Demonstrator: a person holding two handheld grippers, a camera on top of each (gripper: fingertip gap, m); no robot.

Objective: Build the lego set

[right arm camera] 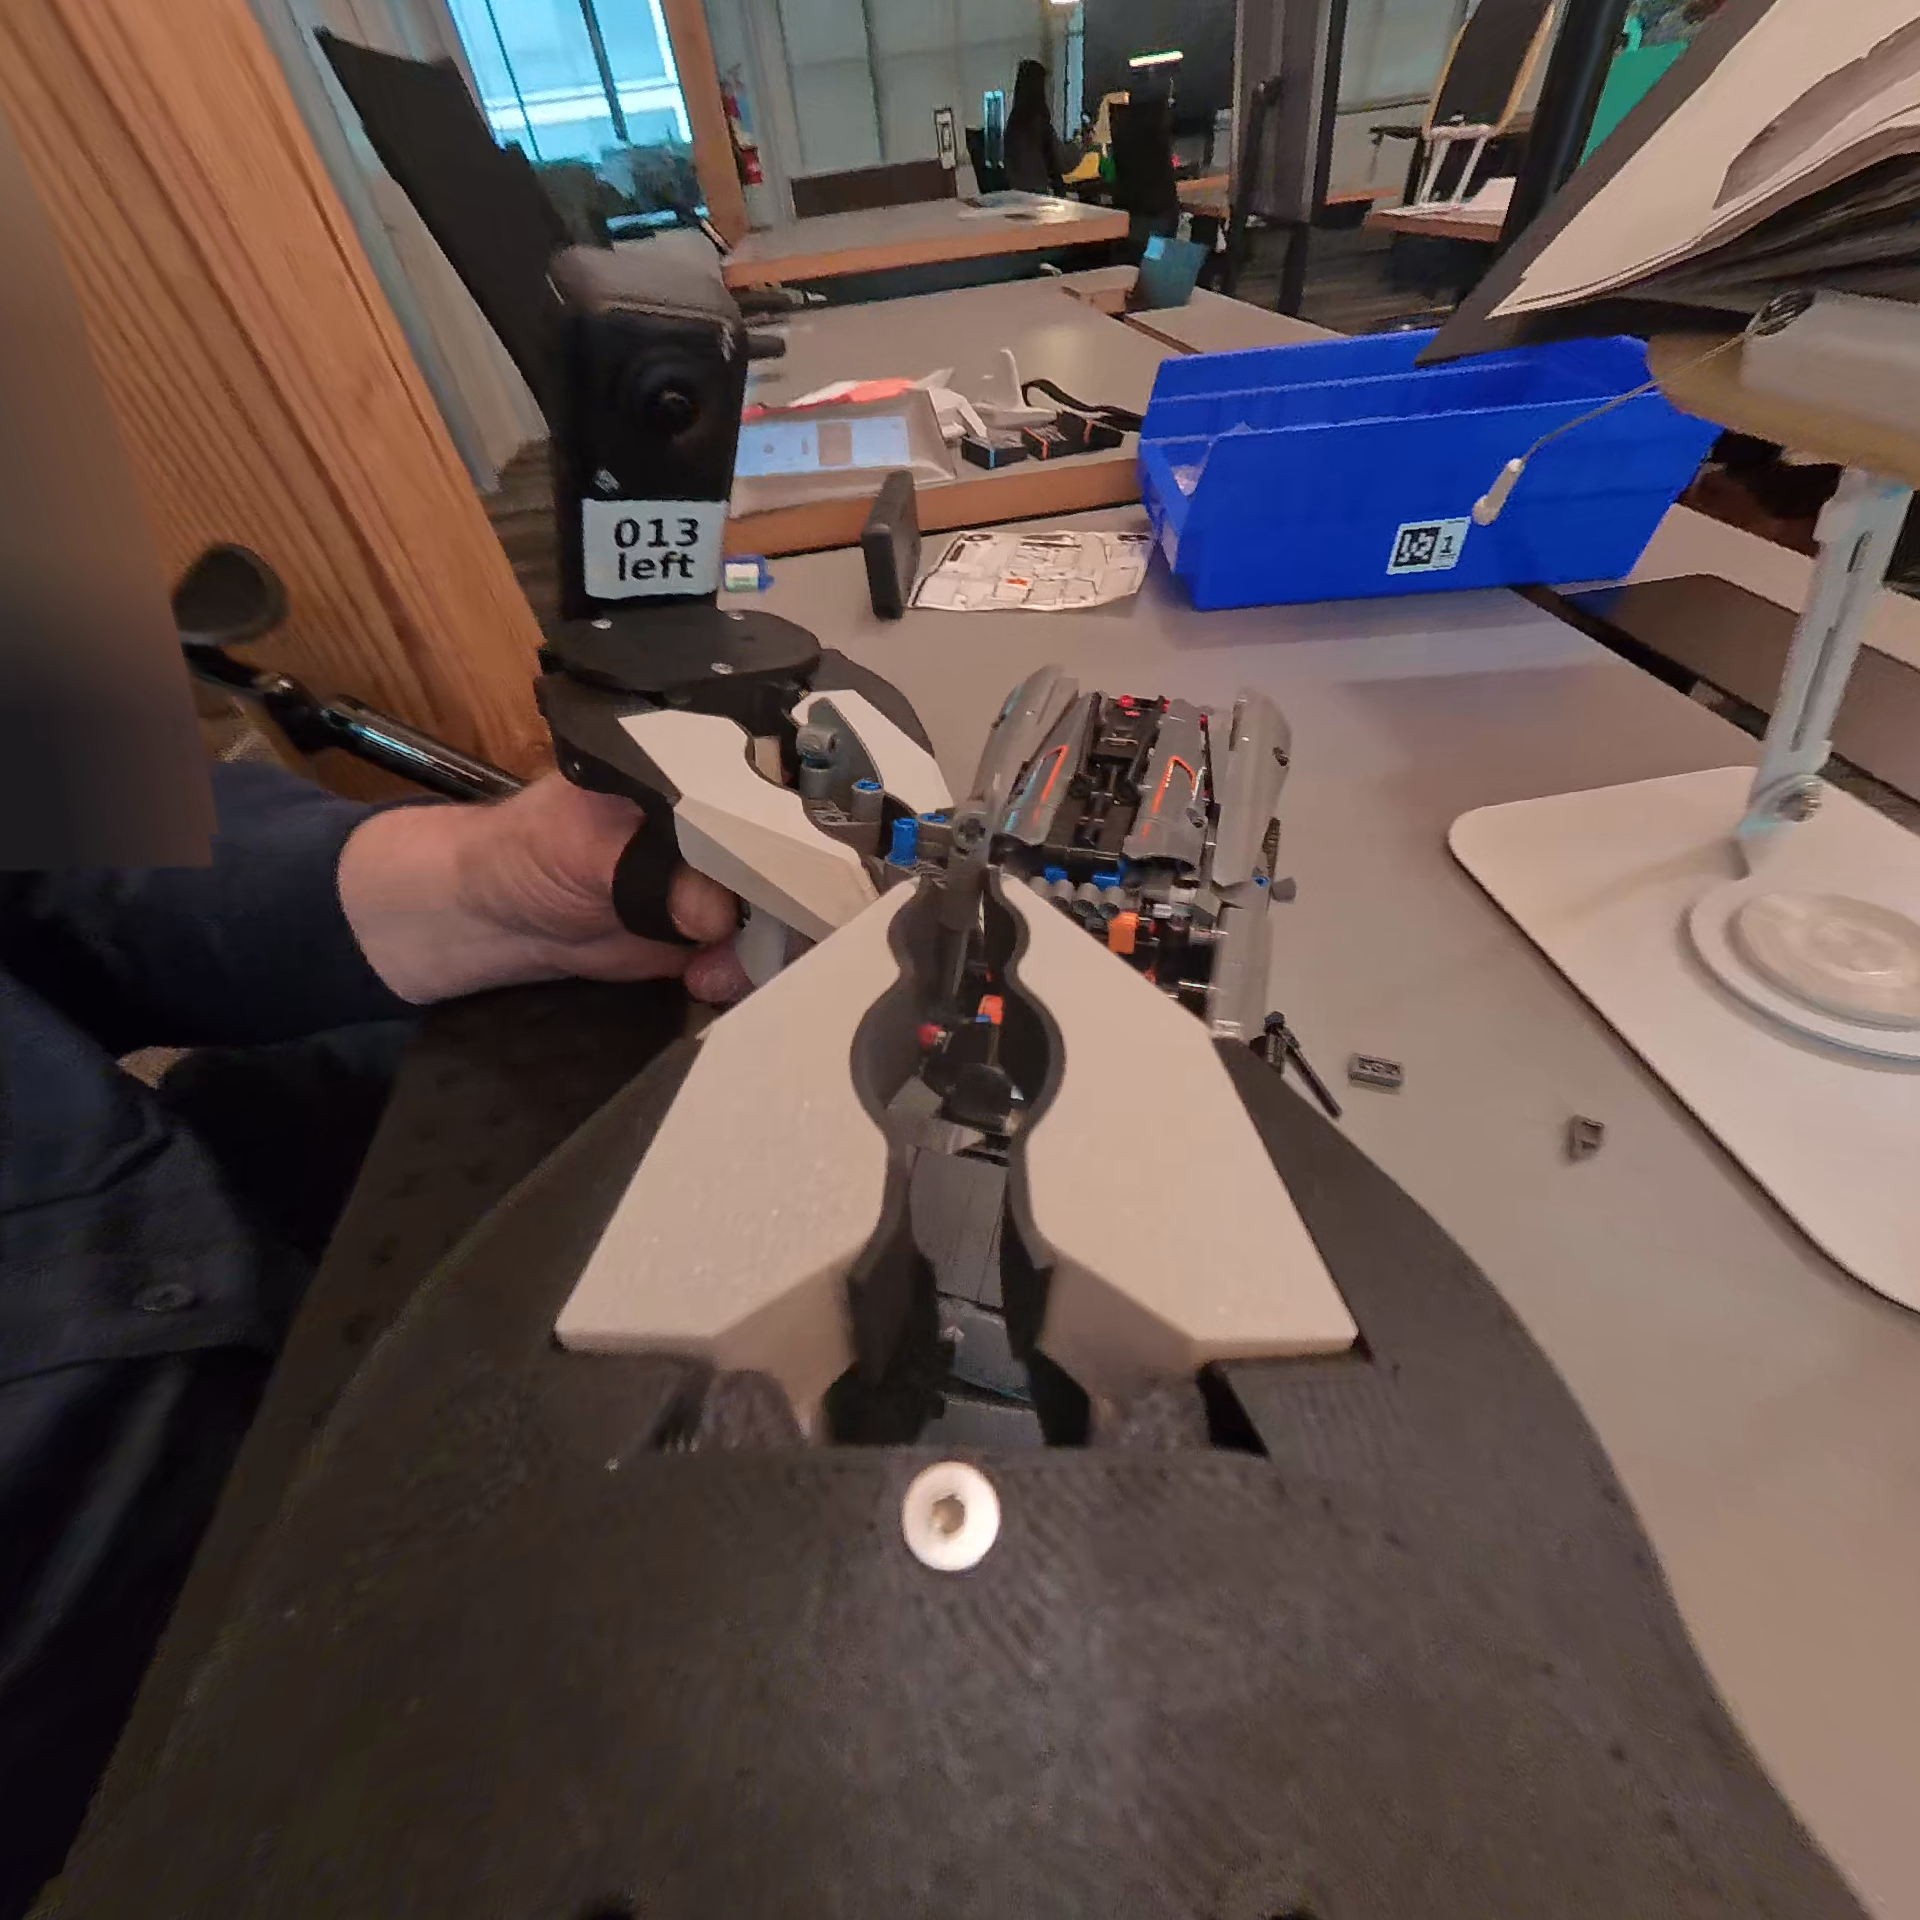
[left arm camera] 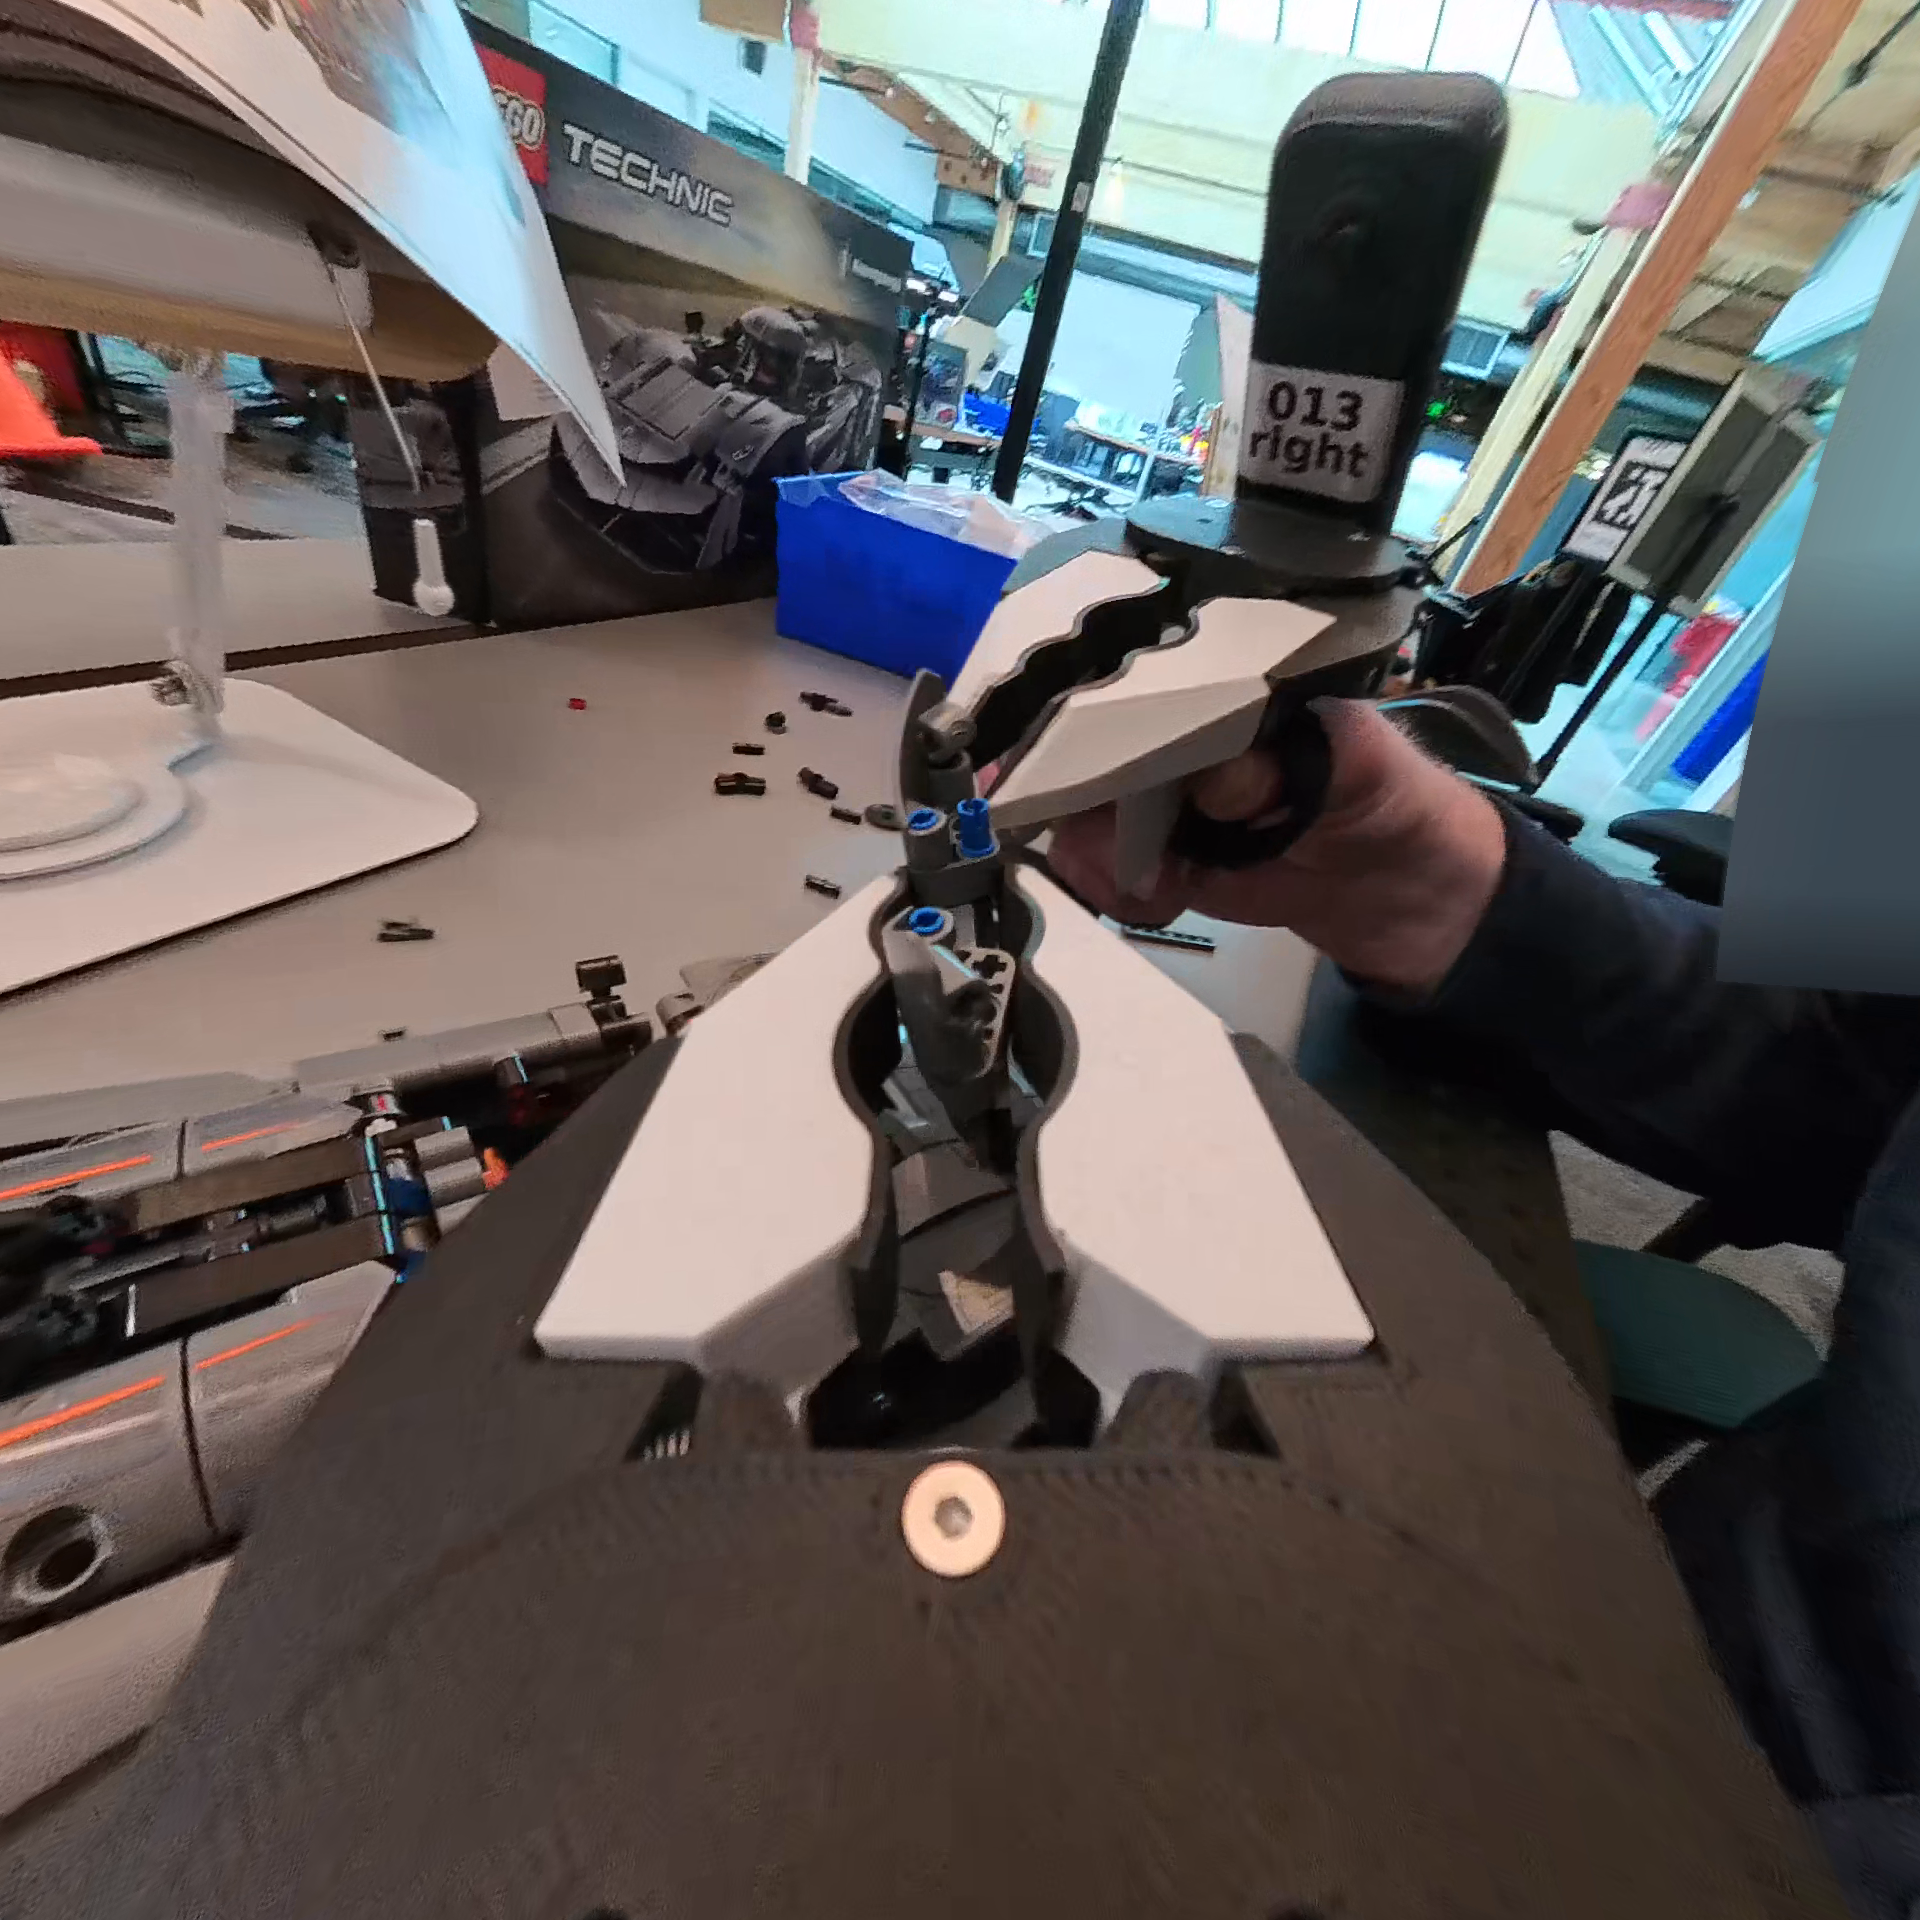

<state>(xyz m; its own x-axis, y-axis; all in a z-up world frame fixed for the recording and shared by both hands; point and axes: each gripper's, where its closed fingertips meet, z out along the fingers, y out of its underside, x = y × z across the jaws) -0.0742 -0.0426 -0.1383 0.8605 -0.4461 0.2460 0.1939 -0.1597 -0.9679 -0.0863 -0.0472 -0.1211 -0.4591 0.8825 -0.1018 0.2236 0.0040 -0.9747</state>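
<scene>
Left gripper (left arm camera: 951, 894) and right gripper (right arm camera: 961, 883) meet tip to tip above the table (right arm camera: 1455, 748), both closed on one small sub-assembly (left arm camera: 951, 977) held between them. Car model (right arm camera: 1132, 790) lies on the table just beyond the right gripper's tips, and left of the left gripper. Loose pins (left arm camera: 790, 774) scattered on the table beyond the left gripper. Bin (right arm camera: 1403, 488) stands farther back, right of the model. Stand base (right arm camera: 1662, 935) sits right of the right gripper; booklet (right arm camera: 1745, 156) rests above it. Set box (left arm camera: 686, 343) stands behind the pins.
</scene>
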